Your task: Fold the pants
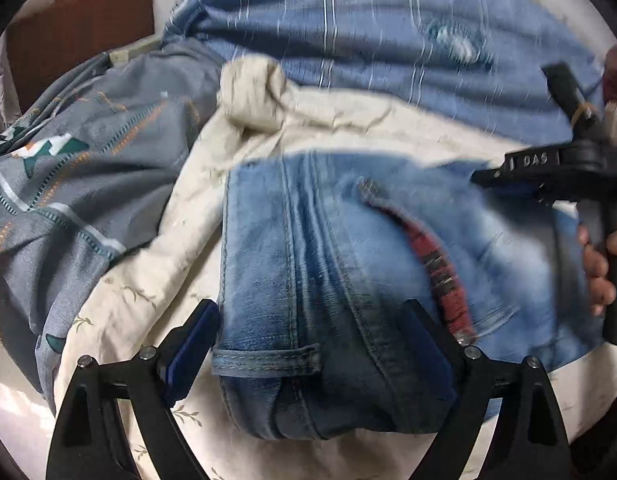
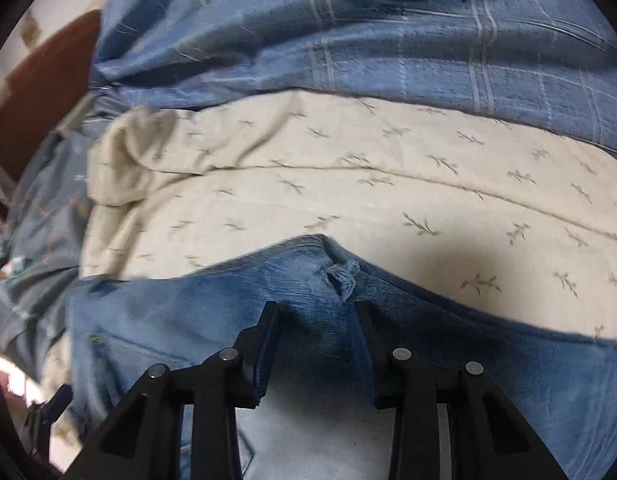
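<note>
While the jeans (image 1: 348, 264) lie bunched on the cream sheet (image 1: 156, 264), the left gripper (image 1: 312, 332) straddles their waistband with jaws wide, and the right gripper (image 2: 314, 320) has jaws part open, denim between them; grip unclear. Bare sheet lies beyond the jeans' far edge. A blue striped blanket (image 2: 348, 52) borders it behind, a grey patterned cloth (image 1: 88, 168) on the left.

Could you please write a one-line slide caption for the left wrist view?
Left tongs open around the folded jeans on a cream bedsheet, right tongs at the far edge.
</note>
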Tool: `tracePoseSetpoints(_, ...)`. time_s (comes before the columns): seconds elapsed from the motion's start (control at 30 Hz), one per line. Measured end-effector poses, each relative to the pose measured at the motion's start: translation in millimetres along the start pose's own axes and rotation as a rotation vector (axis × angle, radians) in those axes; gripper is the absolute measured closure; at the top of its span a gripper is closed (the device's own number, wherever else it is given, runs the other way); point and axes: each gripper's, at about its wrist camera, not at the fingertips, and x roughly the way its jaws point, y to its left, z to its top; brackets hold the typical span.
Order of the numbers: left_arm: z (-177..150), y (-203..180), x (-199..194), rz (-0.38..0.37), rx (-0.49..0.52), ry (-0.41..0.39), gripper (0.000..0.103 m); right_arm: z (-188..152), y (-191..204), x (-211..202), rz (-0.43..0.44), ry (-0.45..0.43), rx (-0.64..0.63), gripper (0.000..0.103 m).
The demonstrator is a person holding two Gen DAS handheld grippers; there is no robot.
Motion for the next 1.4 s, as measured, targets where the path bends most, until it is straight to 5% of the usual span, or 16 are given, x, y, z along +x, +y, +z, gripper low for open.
tracePoseSetpoints(0.13, 1.3, -16.6, -13.6, -0.141, 0.031, -0.044, 0.011, 11.4, -10.8, -26.1, 0.048, -0.086, 0.028, 0.032)
tracePoseSetpoints(0.23, -1.0, -36.9, -6.3, -0.18, 0.097, -0.001, 0.011, 20.6, -6.9, -28.7, 0.035, -0.083, -0.005, 0.03)
tracePoseSetpoints(0.33, -4.9, -45.1, 6.3, -0.133, 0.135, 0.057, 0.011, 28.2, 4.2, -12.6, 0.02, -0.038, -0.054, 0.03)
tracePoseSetpoints(0.43, -8.6, -43.1, 13.4, -0.141, 0.135, 0.096, 0.011, 29.8, 9.8, 4.9, 0.006, 0.009, -0.08, 0.034)
tracePoseSetpoints(0.53, -9.4, -44.0, 13.0, -0.134, 0.156, 0.092, 0.011, 28.2, 10.5, 24.6, -0.062, 0.067, -0.102, 0.066)
tracePoseSetpoints(0.57, -8.8, -43.5, 13.1, -0.132, 0.161, 0.095, 0.011, 27.6, 9.8, 26.9, -0.073, 0.066, -0.098, 0.07)
tracePoseSetpoints(0.97, -13.9, -45.7, 13.0, -0.165, 0.197, 0.123, 0.011, 27.0, 19.6, 38.5, -0.158, 0.024, -0.095, 0.075)
tracePoseSetpoints(1.17, -3.4, -27.2, -3.7, -0.229, 0.096, 0.051, 0.011, 28.9, 1.7, -3.4, -0.011, -0.036, 0.027, 0.073)
tracePoseSetpoints(1.27, 4.0, -12.2, -14.3, -0.18, 0.04, -0.028, 0.011, 21.3, -4.7, -36.2, 0.022, -0.102, 0.027, 0.072)
tracePoseSetpoints(1.4, 6.6, 9.1, -2.6, -0.099, -0.069, 0.01, 0.011, -0.7, -16.4, -68.3, 0.039, -0.127, 0.033, 0.072)
